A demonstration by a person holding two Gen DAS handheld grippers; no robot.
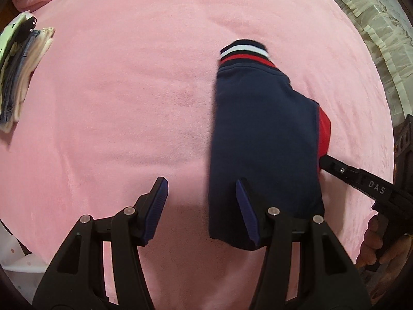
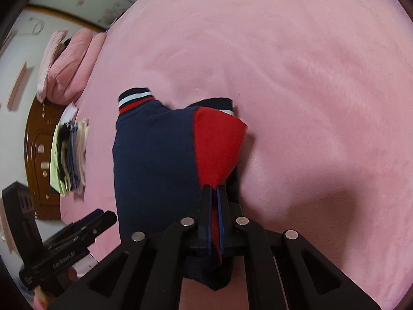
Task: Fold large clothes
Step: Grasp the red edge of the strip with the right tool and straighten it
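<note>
A folded navy and red garment (image 1: 263,139) with a striped navy, white and red cuff (image 1: 244,51) lies on the pink bed cover (image 1: 129,103). My left gripper (image 1: 202,206) is open, its right finger over the garment's near left edge, nothing between its pads. My right gripper (image 2: 214,193) is shut on the garment's red part (image 2: 218,144) at its near right edge. It shows in the left wrist view (image 1: 322,161) touching the garment's right side. The left gripper's body (image 2: 77,235) shows low left in the right wrist view.
A stack of folded clothes (image 1: 18,75) lies at the bed's left edge, also in the right wrist view (image 2: 68,155). Pink pillows (image 2: 67,75) sit at the head of the bed. A wooden headboard (image 2: 38,160) and a lace curtain (image 1: 374,25) border the bed.
</note>
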